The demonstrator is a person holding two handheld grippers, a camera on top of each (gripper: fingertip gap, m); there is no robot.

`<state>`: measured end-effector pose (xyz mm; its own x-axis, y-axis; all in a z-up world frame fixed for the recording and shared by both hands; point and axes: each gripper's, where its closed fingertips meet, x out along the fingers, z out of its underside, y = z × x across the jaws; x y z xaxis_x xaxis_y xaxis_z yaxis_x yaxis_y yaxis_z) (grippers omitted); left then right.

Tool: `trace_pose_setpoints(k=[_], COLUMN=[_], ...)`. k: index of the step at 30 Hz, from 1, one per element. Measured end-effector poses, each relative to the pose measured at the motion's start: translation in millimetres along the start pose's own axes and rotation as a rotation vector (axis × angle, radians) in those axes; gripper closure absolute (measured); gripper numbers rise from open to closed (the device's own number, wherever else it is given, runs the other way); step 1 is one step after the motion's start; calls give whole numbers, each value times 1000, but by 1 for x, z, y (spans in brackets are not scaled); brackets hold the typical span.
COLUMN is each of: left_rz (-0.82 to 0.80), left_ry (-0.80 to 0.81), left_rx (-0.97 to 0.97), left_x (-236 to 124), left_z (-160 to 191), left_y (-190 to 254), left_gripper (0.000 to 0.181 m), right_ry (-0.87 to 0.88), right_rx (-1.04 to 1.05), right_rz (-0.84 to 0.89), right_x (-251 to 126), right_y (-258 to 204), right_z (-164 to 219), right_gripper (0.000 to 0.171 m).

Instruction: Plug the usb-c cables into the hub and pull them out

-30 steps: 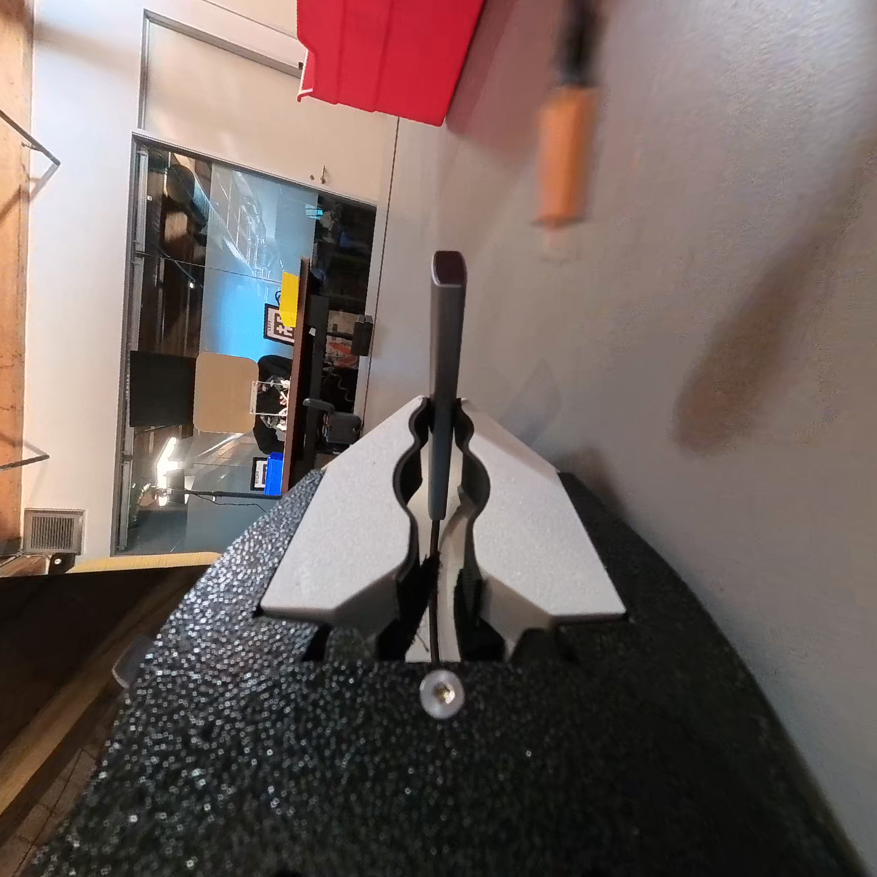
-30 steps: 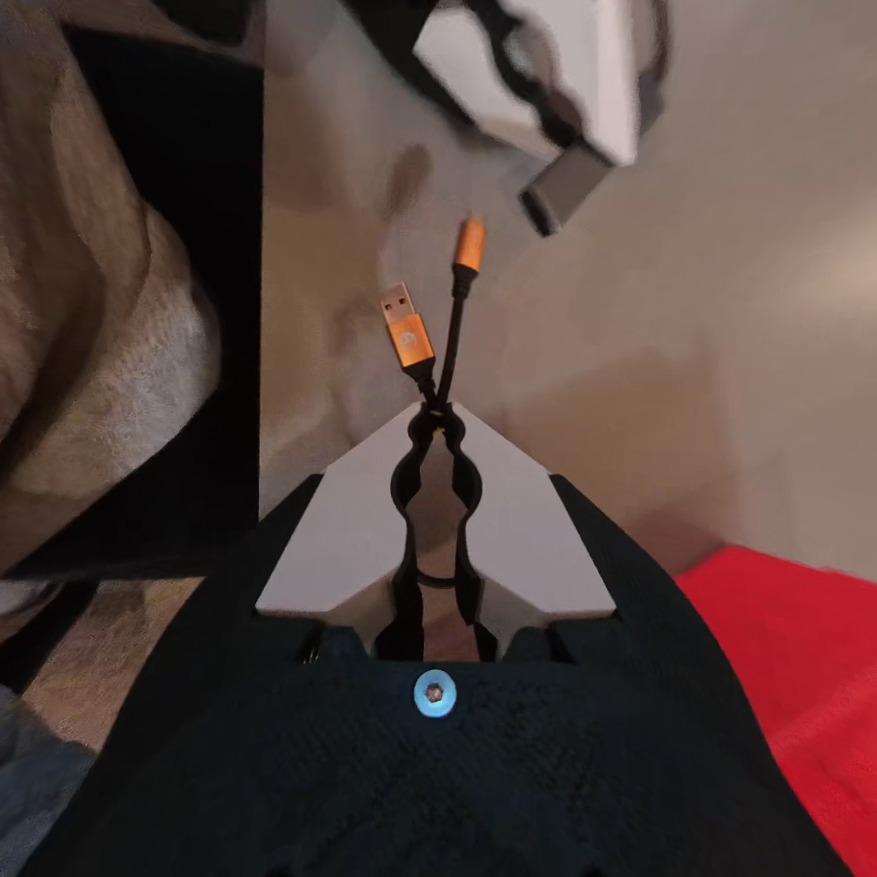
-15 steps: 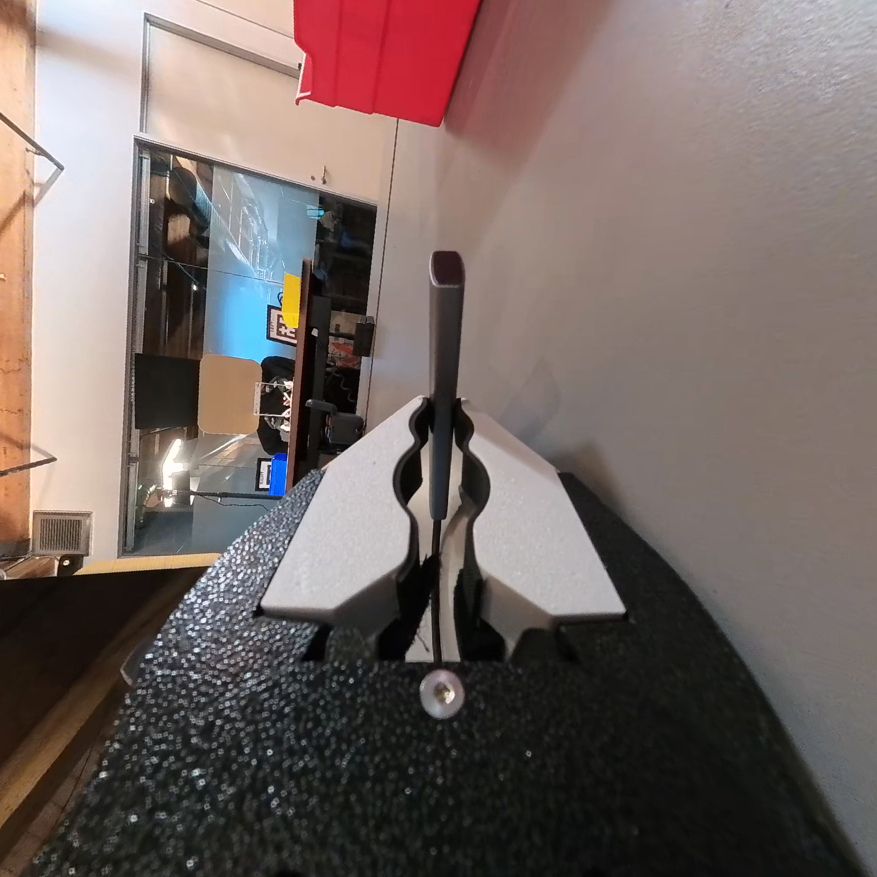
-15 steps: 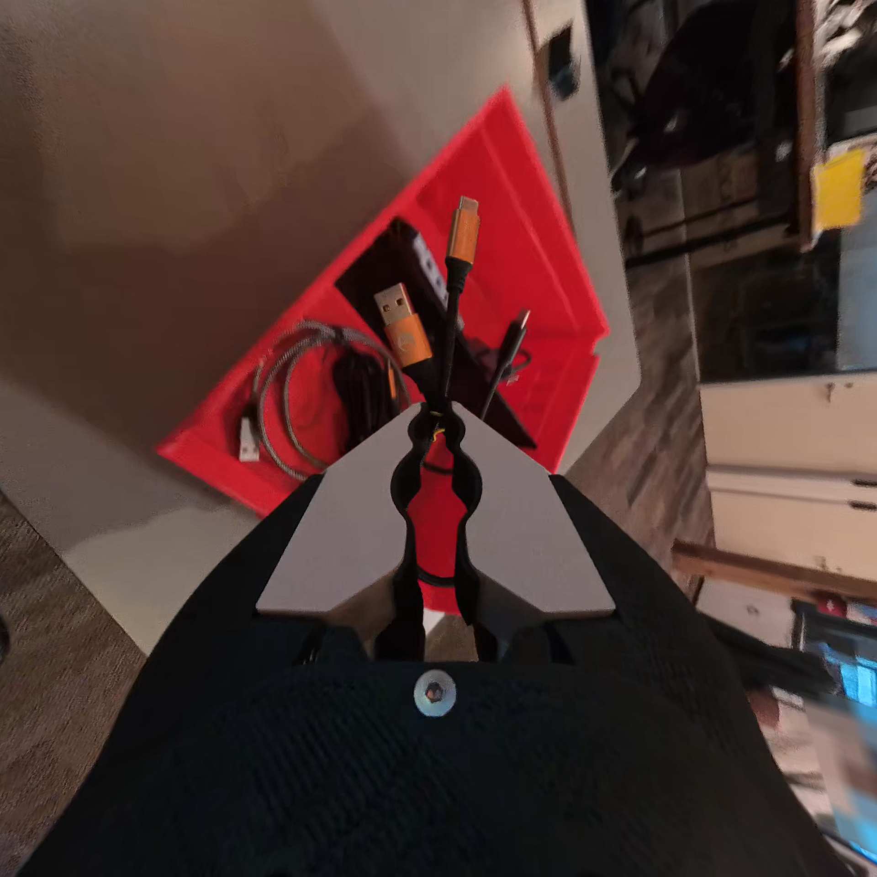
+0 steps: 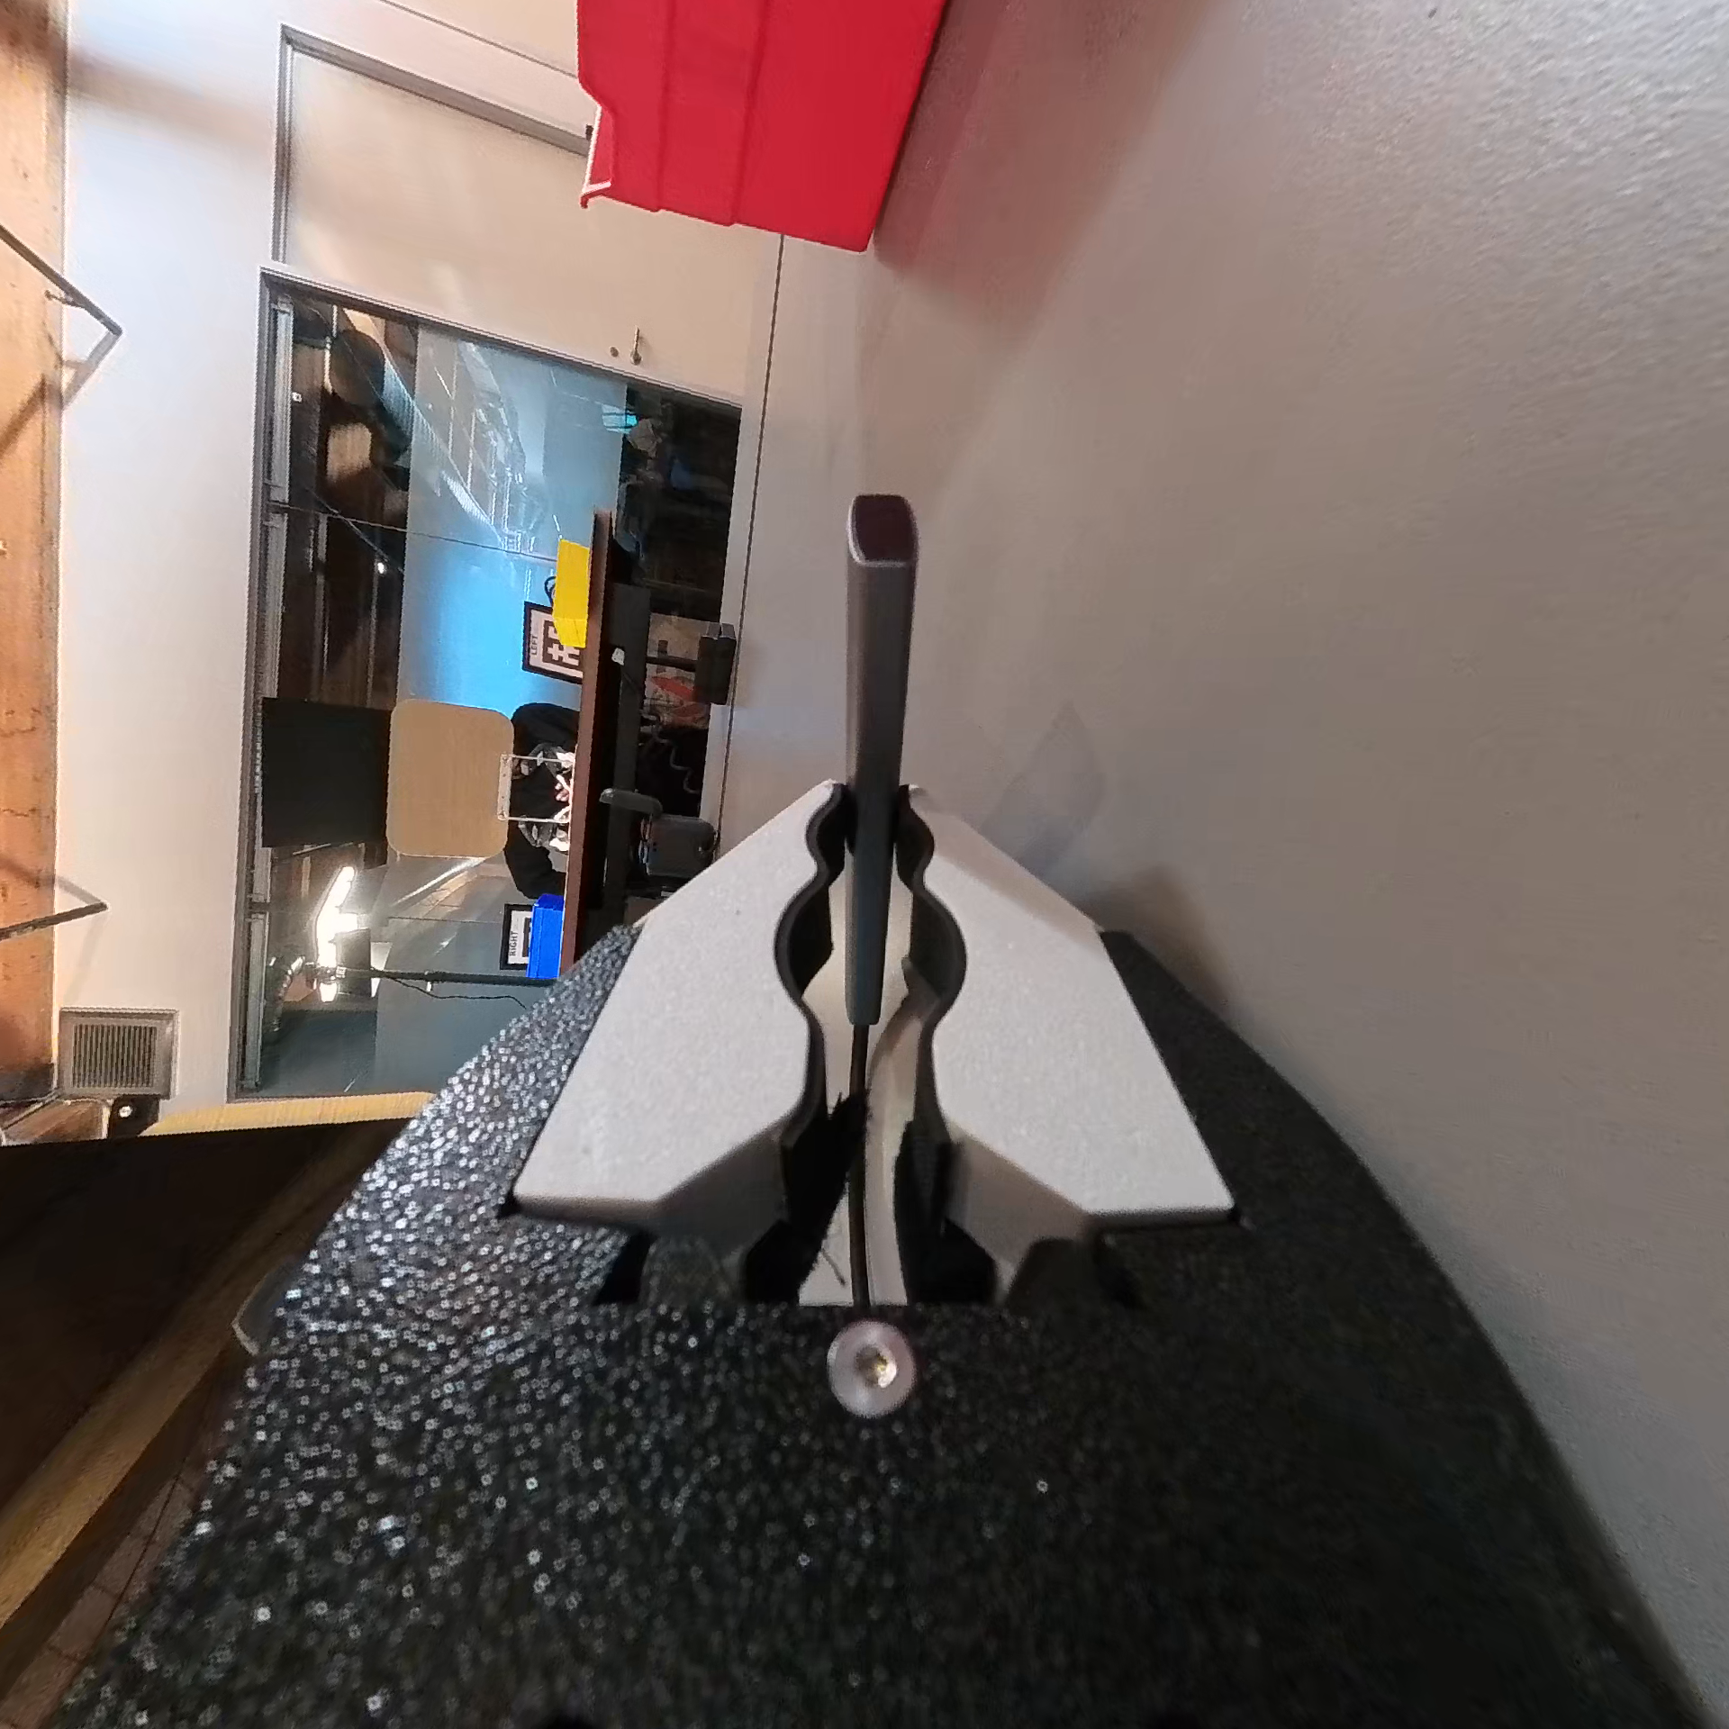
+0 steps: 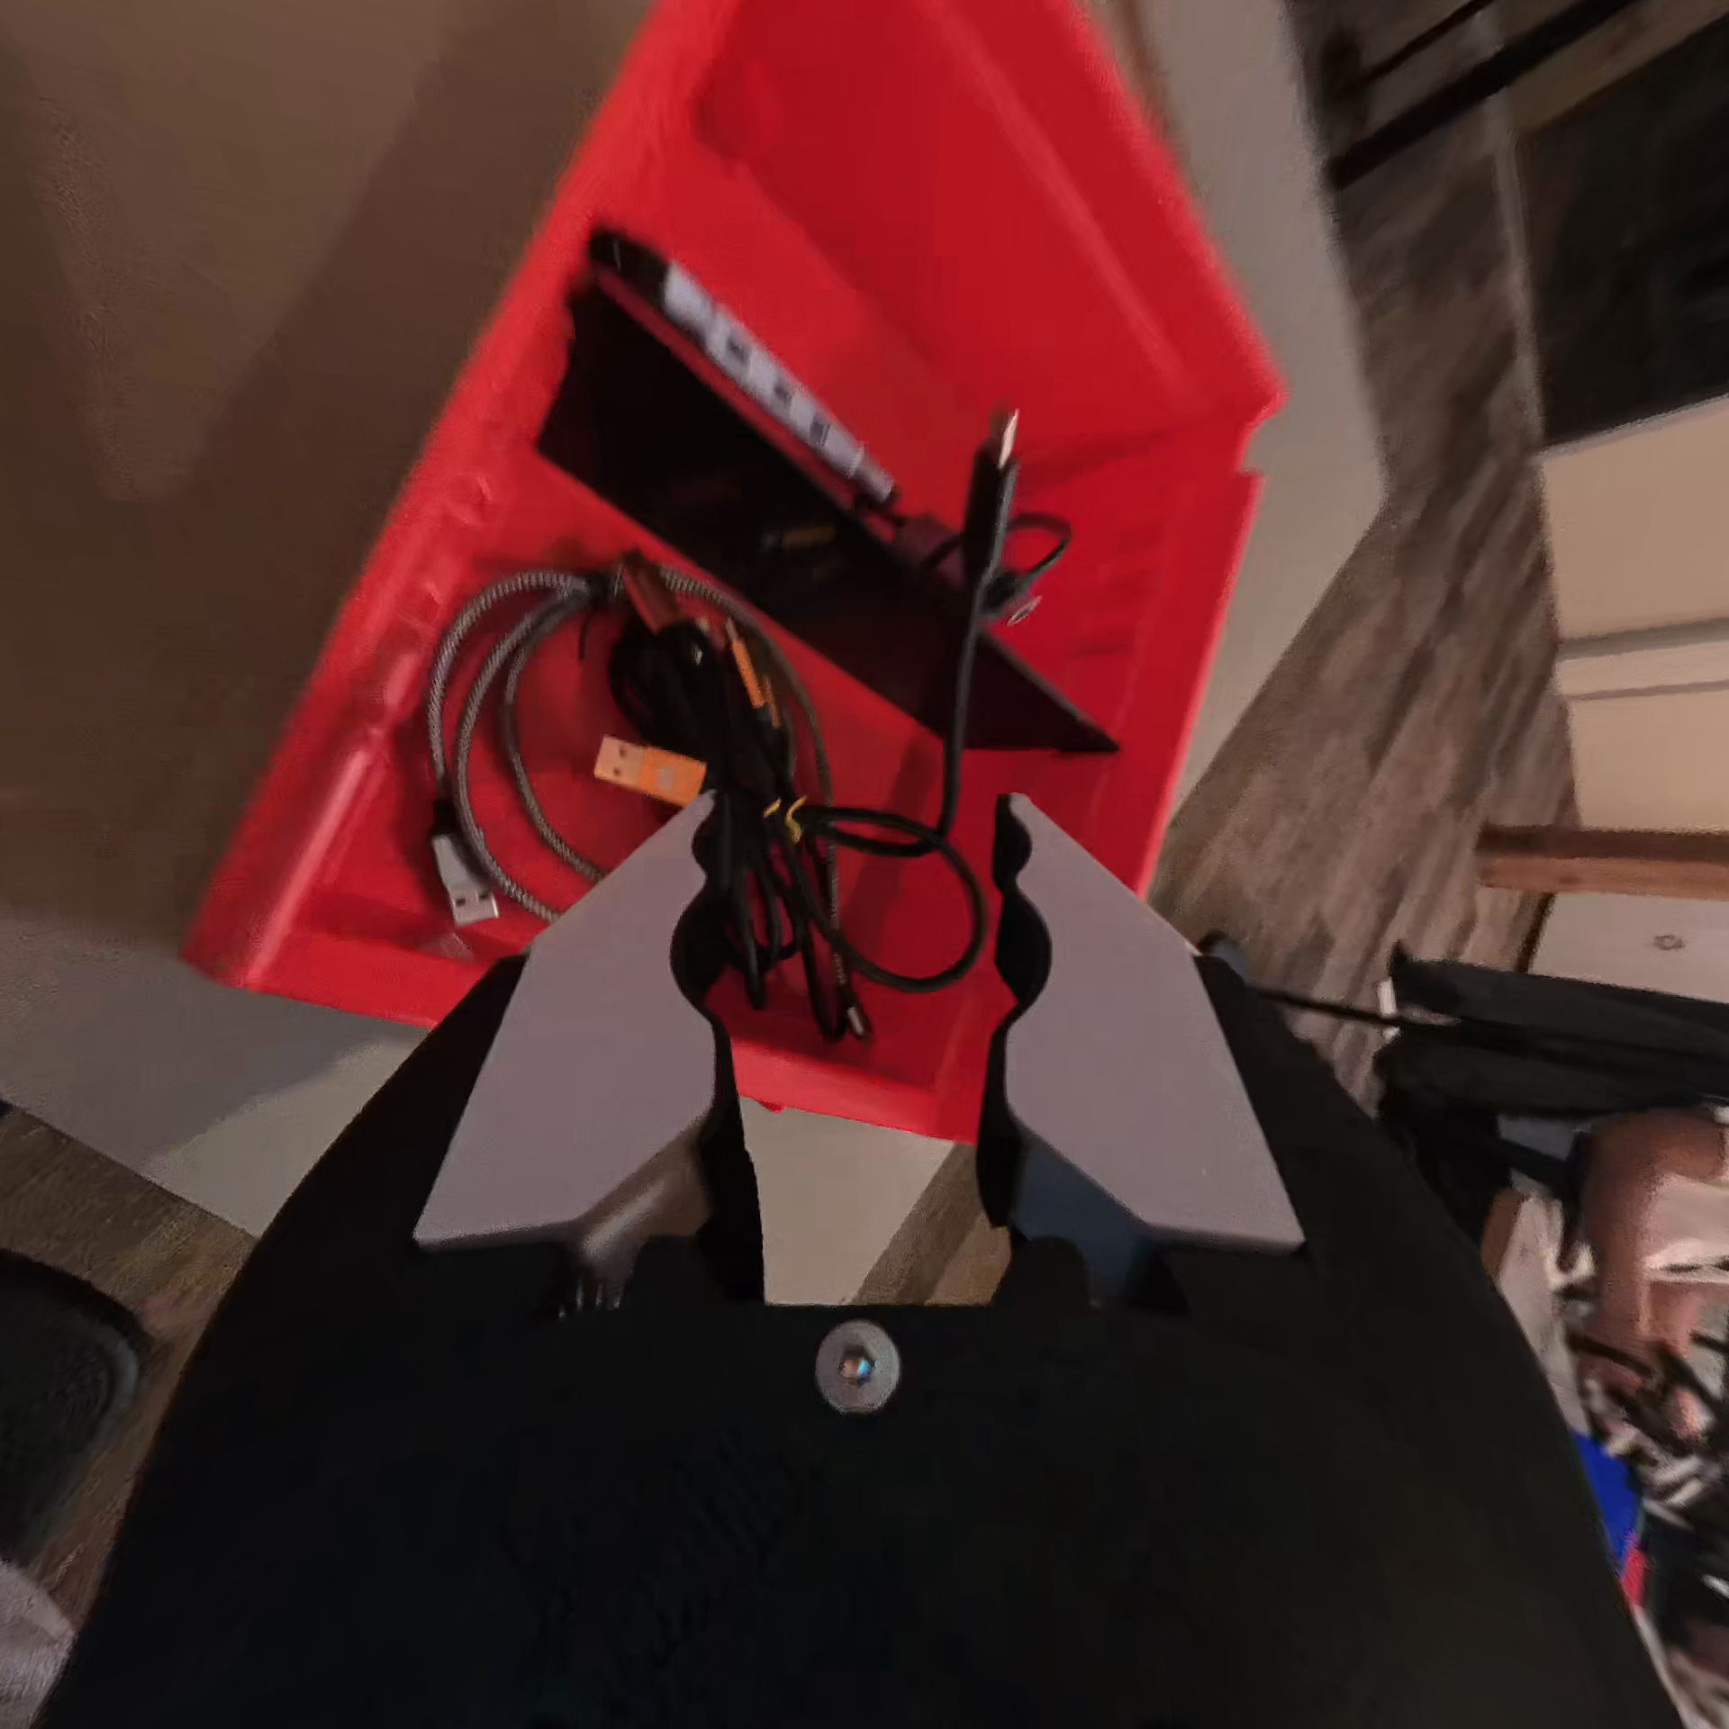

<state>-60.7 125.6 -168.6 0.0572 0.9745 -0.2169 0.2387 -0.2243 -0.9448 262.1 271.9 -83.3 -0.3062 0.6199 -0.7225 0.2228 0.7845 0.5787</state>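
My left gripper (image 5: 878, 795) is shut on a slim dark grey hub (image 5: 879, 655). It holds the hub edge-on beside the pale table top (image 5: 1310, 561), and the hub's thin black lead runs back between the fingers. My right gripper (image 6: 856, 809) is open above a red bin (image 6: 936, 187). The bundled black cable with orange plugs (image 6: 650, 775) lies in the bin below the spread fingers, and neither pad presses on it.
The red bin also holds a coiled grey braided cable (image 6: 468, 711), a dark flat device with a row of ports (image 6: 767, 374), and a black cable with its plug sticking up (image 6: 992, 486). The bin also shows in the left wrist view (image 5: 748, 103). Wood floor (image 6: 1357, 748) lies past the table edge. My right fingertips sit around 35 cm from my left ones.
My right gripper swung from near the hub to over the red bin, then opened and let go of the orange-plug cable, which now lies in the bin. My left gripper stayed still on the hub.
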Motion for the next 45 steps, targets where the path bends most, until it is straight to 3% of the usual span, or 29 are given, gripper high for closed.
trace_pose_setpoints(k=[5, 11, 17, 20, 23, 24, 26, 30, 33, 36, 41, 45], left_rz=[-2, -3, 9, 24, 33, 37, -20, -113, -76, -63, -56, -51], left_ry=[5, 72, 149, 184, 221, 232, 257, 313, 283, 277, 255, 248], left_rx=[5, -33, -52, -53, -47, -36, -20, -46, -80, -89, -78, -82], left_x=[0, -5, -11, -14, -17, -17, -20, -28, -22, -21, -19, -18], left_z=[-2, -12, -25, -31, -37, -39, -43, -51, -46, -45, -43, -42], left_y=[0, -2, -1, 1, 3, 4, -3, -19, -15, -14, -12, -11], left_gripper=[173, 173, 173, 173, 173, 173, 172, 139, 125, 126, 131, 134], right_ry=[298, 660, 735, 757, 769, 789, 813, 775, 743, 704, 468, 212], right_rx=[-216, -596, -841, -874, -884, -882, -889, -799, -712, -594, -265, -16], right_rz=[117, 79, -50, -48, 15, 69, 145, 159, 279, 433, 608, 589], right_x=[-51, -59, -15, -3, 4, 3, -1, -6, -18, -35, -39, -13], right_y=[-18, -122, -230, -254, -260, -257, -251, -225, -179, -120, -12, 36], right_z=[-83, -189, -219, -223, -228, -233, -238, -238, -238, -231, -178, -115], right_gripper=[109, 129, 127, 128, 145, 162, 163, 163, 164, 164, 164, 163])
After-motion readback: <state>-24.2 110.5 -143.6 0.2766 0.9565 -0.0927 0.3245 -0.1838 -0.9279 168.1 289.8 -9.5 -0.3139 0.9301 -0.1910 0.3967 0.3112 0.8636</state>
